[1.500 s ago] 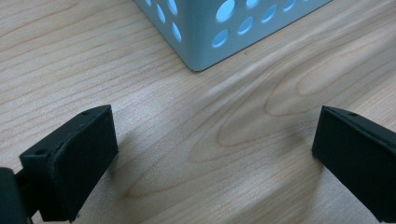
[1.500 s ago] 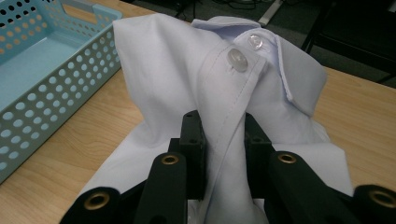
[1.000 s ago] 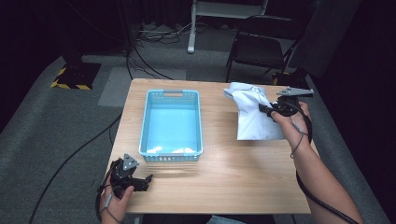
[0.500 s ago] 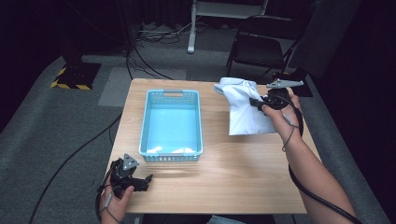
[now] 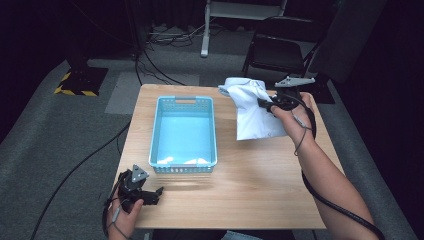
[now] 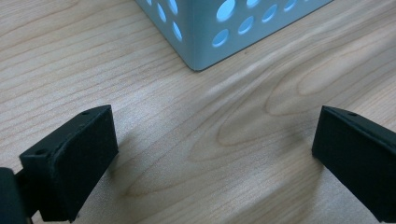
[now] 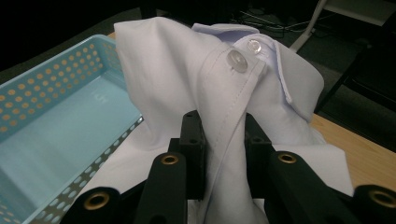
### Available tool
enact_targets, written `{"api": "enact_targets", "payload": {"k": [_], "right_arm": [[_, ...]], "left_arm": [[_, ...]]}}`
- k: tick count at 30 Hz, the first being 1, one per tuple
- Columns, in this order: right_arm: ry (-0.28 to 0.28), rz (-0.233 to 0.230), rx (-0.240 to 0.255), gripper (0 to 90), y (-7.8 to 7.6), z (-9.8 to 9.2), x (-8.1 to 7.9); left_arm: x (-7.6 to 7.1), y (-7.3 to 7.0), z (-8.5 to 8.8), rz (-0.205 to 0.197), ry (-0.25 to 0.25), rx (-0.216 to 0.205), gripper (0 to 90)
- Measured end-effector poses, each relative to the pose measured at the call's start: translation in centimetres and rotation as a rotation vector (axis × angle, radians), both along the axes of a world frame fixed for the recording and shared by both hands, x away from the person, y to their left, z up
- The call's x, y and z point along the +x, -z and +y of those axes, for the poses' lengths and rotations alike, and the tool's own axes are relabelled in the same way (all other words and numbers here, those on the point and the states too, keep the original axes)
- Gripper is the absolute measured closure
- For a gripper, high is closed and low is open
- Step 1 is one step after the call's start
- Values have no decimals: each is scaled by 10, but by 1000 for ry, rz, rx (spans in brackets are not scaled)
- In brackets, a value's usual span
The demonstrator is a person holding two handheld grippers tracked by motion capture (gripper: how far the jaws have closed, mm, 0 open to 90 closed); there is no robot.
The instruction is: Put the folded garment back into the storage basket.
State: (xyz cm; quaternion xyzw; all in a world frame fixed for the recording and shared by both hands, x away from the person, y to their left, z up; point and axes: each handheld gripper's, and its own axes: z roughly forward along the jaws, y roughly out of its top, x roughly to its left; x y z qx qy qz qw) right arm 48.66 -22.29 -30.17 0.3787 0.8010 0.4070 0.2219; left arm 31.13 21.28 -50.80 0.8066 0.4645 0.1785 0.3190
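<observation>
Pale wood-grain table carries a rectangular light-blue plastic basket with perforated walls. Just right of it, the right gripper pinches a soft white buttoned shirt, lifting its collar. The left gripper rests wide open near the table's front corner.

Right tool pinches white shirt along button placket, just below two buttons and collar. Fabric lifted, bunched. Blue perforated basket at left. Wooden bench at right.
</observation>
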Motion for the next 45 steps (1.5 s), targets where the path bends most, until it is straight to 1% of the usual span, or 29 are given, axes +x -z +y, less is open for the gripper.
{"api": "enact_targets", "payload": {"k": [12, 30, 38, 45], "right_arm": [[-26, -17, 8, 755, -8, 18, 3], [-70, -28, 23, 755, -15, 47, 8], [-83, -36, 31, 755, -17, 57, 10], [-99, -40, 38, 756, -18, 71, 11]], "left_arm": [[0, 0, 0, 0, 0, 0, 3], [0, 0, 0, 1, -2, -1, 3], [0, 0, 0, 1, -2, -1, 3], [0, 0, 0, 1, -2, 0, 2]]}}
